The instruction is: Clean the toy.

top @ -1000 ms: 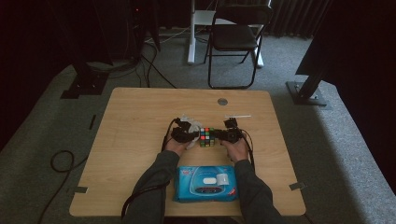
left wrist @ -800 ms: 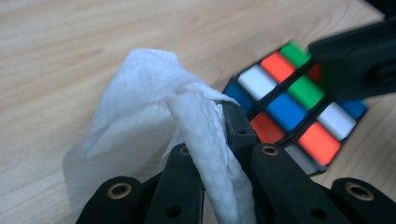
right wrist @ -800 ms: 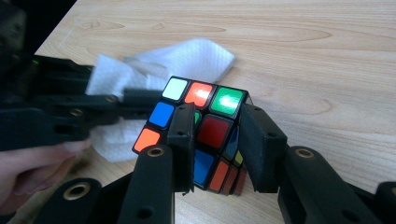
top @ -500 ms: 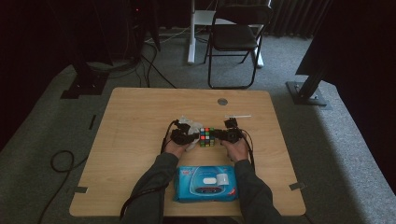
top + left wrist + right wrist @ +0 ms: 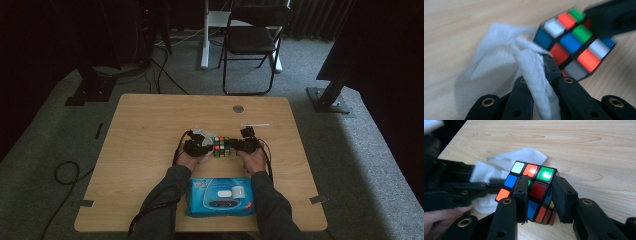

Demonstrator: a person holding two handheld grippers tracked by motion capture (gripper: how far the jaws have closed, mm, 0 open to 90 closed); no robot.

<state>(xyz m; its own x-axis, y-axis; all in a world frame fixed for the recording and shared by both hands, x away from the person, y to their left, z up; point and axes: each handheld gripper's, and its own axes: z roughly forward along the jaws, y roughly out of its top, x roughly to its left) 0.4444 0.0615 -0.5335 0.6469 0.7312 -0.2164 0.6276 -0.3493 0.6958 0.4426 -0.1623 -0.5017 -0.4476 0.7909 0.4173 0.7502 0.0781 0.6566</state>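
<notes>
A: Anything different from 1 second back?

B: Hardly. Same spot for the cube, middle of the table, a little toward the near edge. Same hold by both hands. At most a slight nudge of the left gripper against the cube's left side.

A: Grip on the right?

B: Right gripper clamped on the cube, 1 pad on each of 2 opposite faces, closed as far as the cube allows. Seen lifted or resting? Cannot tell from above.

A: And the left?

B: Left gripper closed almost fully, pinching a bunched fold of white wipe. Wipe touching the cube at its near-left corner, loose end trailing onto the wood.

A: Meaning for the job?

B: Probably mid-wipe, not finished. Steady holding on the right, small rubbing strokes on the left. Likely need soon to turn the cube for the untouched faces.

A: Anything else close by?

B: Pack of wet wipes at the near edge, between the forearms, well clear of the cube.
</notes>
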